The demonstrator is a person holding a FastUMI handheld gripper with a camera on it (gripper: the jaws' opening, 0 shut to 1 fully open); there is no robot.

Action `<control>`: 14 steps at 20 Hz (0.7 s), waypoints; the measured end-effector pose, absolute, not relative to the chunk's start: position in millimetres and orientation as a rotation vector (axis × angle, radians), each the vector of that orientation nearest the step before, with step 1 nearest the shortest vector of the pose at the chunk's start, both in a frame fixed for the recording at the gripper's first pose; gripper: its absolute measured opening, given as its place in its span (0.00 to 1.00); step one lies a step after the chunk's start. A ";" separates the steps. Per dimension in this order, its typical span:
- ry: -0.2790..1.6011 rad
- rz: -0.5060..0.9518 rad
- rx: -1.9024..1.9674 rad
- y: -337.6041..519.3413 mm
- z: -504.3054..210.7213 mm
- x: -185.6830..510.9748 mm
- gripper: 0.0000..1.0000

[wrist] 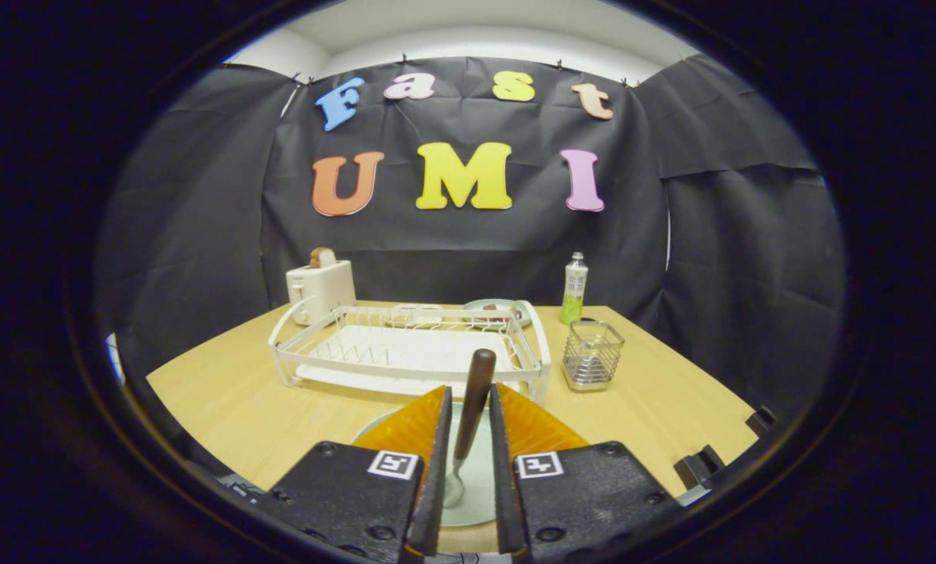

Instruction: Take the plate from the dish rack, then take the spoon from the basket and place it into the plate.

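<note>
Spoon (468, 415) sits between the gripper (468, 427) fingers, dark wooden handle pointing up and away toward the dish rack, metal bowl end down low over the plate (479, 489). Fingers are narrowed to a slim gap around the handle; a thin gap shows on each side, so can't tell whether both press on it or it's just leaning there. Spoon bowl looks to be touching or just above the plate surface, can't tell which. Plate is pale green, flat on the bench (233, 407) directly under the fingers, its rim peeking out on the left of the left finger. Just beyond the fingers: white wire dish rack (405, 348) on its white tray, no dishes standing in the near slots. Right of the rack, close beside it: small wire mesh basket (591, 355), upright, looks empty from here. Behind the basket: green-and-white bottle (574, 288), upright near the bench's back edge. Behind the rack's far right corner: another pale plate or dish (499, 305), partly hidden. Far left behind the rack: white toaster (320, 290) with a brown slice (323, 257) sticking out of the top.
</note>
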State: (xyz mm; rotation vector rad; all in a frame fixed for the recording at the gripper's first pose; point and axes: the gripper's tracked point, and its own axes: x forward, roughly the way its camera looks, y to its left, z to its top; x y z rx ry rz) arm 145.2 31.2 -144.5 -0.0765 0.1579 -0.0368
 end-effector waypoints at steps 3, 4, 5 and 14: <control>0.133 -0.046 -0.102 26.3 -137.1 140.5 0.63; 0.130 -0.030 -0.110 31.6 -135.5 138.9 0.71; 0.126 -0.025 -0.123 34.5 -132.4 136.2 0.81; 0.052 -0.042 -0.123 43.6 -94.2 94.7 1.00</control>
